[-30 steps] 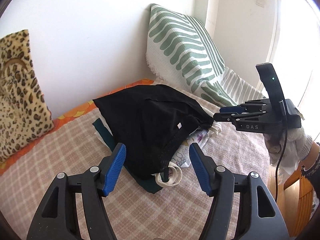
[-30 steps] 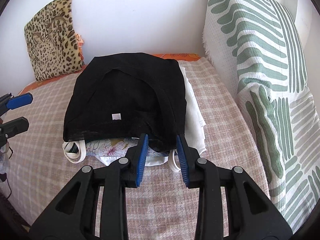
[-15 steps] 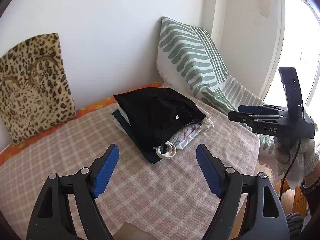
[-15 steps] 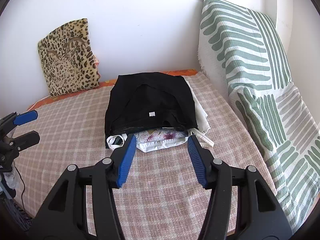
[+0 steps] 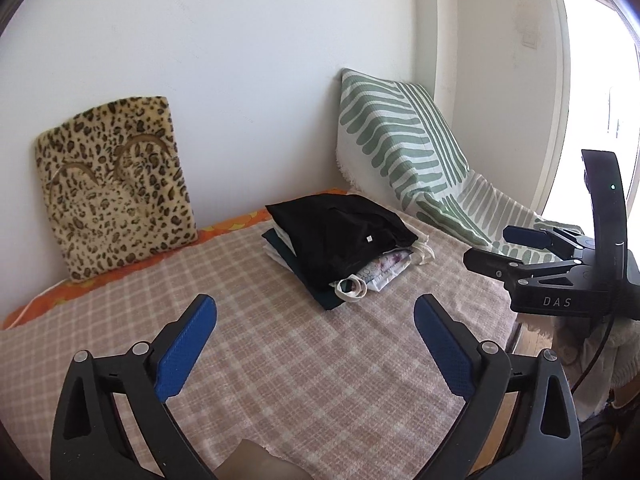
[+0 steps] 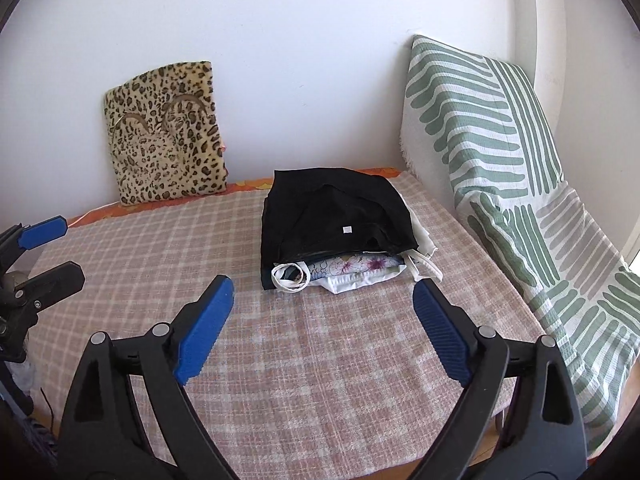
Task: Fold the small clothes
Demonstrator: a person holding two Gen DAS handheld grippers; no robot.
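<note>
A pile of folded small clothes lies on the checked blanket, with a black garment on top and a floral piece poking out beneath it. My left gripper hovers well short of the pile, its jaws opening wide with nothing between them. My right gripper is also back from the pile, its jaws opening and empty. The right gripper shows at the right edge of the left wrist view. The left gripper shows at the left edge of the right wrist view.
A leopard-print cushion leans on the white wall at the back left. A green-striped pillow stands at the back right, its cover draping down the side. The checked blanket ends at the front; wooden floor shows beyond the right edge.
Both grippers have drawn back from the pile and risen, and their jaws have spread wide. The black garment stays flat on top of the pile.
</note>
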